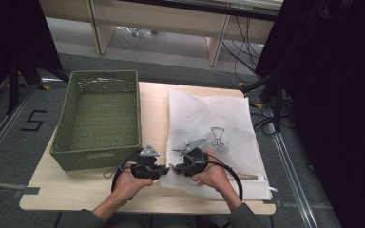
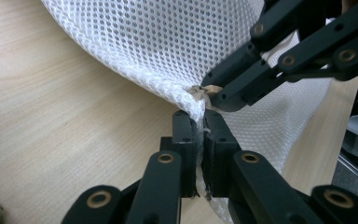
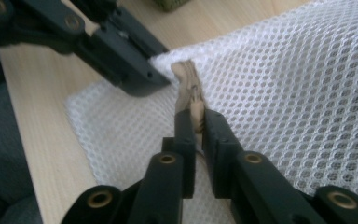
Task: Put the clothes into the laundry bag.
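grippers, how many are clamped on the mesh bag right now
2. The left gripper pinches the white mesh bag at its near left corner; the right gripper is shut on the beige tab at that same corner, jaws almost meeting the left's.

Light wooden table (image 1: 90, 187) on grey floor, green woven basket (image 1: 97, 118) resting at its left, white mesh laundry bag (image 1: 218, 128) spread flat across its right half, near corner lifted.
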A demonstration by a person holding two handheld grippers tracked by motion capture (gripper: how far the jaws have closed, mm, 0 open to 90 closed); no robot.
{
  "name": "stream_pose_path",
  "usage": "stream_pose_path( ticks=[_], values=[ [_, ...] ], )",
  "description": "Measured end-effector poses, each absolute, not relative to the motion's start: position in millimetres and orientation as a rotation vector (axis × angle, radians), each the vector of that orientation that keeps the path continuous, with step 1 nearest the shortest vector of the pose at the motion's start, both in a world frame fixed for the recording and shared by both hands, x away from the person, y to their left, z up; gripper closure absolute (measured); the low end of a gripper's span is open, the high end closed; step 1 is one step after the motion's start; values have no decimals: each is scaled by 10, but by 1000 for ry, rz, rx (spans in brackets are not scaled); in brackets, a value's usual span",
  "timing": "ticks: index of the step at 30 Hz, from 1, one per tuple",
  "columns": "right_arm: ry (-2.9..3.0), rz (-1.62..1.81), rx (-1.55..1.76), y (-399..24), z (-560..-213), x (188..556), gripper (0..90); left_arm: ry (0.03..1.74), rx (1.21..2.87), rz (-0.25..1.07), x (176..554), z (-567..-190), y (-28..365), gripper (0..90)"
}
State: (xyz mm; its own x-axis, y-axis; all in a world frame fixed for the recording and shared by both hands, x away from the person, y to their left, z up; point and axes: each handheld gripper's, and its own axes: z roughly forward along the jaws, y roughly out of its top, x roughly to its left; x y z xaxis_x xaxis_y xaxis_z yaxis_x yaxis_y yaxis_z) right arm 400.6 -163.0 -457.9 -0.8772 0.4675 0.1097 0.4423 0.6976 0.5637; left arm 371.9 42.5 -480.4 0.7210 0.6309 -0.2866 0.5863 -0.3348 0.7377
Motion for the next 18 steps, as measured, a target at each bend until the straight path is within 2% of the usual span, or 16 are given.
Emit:
stream_pose_path(
  ticks=[6,10,18],
  values=[
    [2885,1019,764,-1661,-4573,4019,740,906,2040,49,3717,-4815,394,839],
    [2903,1017,729,-1669,-4584,4038,787,898,2034,52,3723,-4802,401,831],
    [2915,1068,729,-1680,-4629,4085,812,880,2053,52,3730,-4811,397,833]
  ],
)
